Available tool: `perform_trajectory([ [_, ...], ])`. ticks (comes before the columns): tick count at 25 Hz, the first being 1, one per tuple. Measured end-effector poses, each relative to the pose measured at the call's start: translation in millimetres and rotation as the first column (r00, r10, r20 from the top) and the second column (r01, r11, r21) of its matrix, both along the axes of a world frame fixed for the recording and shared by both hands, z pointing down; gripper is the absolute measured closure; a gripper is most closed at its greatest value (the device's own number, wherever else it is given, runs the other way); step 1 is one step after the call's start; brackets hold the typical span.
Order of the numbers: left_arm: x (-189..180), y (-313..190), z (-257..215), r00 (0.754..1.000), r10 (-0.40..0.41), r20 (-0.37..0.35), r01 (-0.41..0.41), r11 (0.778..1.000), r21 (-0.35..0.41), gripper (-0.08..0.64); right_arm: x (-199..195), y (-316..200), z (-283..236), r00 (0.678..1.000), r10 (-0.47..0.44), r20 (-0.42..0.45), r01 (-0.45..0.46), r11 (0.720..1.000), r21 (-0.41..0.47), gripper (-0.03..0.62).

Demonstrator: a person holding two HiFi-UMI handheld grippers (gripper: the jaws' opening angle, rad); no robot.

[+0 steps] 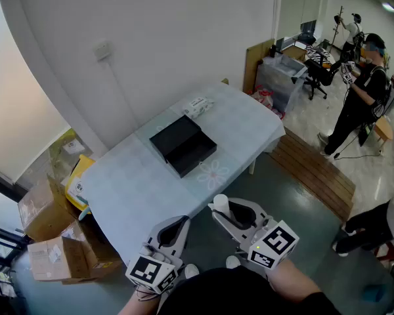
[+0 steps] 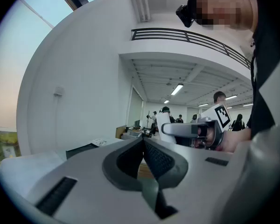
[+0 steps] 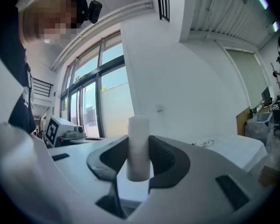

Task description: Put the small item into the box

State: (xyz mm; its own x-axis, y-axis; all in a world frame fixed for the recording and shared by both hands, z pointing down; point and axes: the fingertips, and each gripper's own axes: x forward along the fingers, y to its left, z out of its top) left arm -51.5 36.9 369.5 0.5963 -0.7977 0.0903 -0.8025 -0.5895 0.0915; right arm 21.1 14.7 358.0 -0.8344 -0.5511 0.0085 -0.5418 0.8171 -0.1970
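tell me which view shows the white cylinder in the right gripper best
The right gripper view: the white cylinder stands upright, close and near full length, gripped between the right gripper's pads. The head view shows only its top end from above; the left gripper view shows it small and side-on.

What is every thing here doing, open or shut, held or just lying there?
left hand-held gripper: shut, empty.
right hand-held gripper: shut on the white tube.
white tube: upright, pinched between the jaws, not yet in the box.
black box: open, sitting on the table.
white packet: lying flat at the table's far end.
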Motion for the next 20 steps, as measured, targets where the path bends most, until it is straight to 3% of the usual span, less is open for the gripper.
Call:
perform_trajectory([
  [20,7,12,0,1.0,-0.008,0.009,0.008,1.0,-0.006,0.551,7,11,-2,0.999,-0.024,0.045,0.024,1.0,-0.006,0.454],
])
